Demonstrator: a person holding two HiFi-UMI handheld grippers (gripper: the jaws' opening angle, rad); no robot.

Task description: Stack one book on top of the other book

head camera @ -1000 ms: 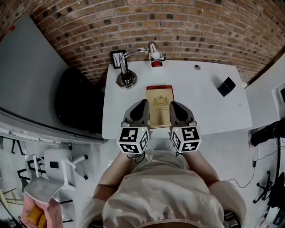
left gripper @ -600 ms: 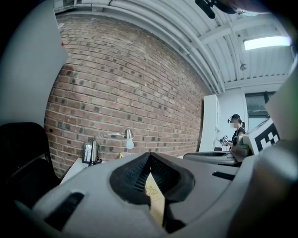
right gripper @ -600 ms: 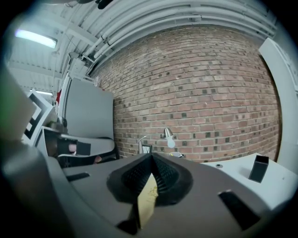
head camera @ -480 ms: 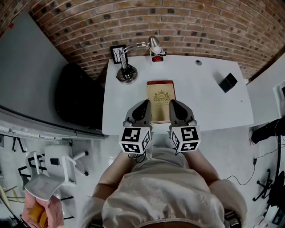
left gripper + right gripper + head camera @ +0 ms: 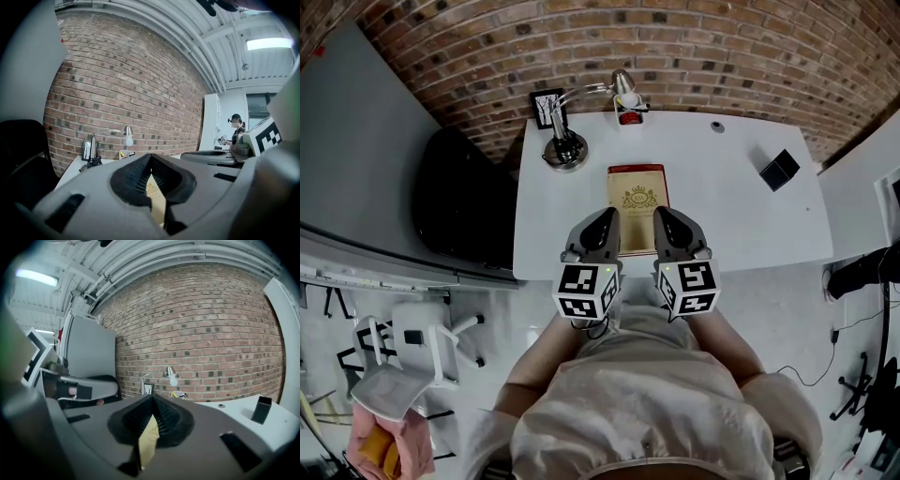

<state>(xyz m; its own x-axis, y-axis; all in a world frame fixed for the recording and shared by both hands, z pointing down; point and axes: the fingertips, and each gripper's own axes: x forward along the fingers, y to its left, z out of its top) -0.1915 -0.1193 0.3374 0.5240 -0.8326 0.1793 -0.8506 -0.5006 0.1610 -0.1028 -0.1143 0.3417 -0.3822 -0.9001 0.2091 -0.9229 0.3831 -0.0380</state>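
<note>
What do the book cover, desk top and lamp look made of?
Book: looks like a card or board cover, tan with a dark red border and a gold-looking emblem.
Desk top: smooth, even white with no glare, so matte; probably laminate.
Lamp: shiny silver, likely polished metal, going by the glints on its base and head.

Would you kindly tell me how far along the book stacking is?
Only one gold-covered book shows on the white table; whether another lies beneath it I cannot tell. Nothing is in hand: the left claw and right claw are shut and empty at its near end. Left: confirming the stack.
</note>
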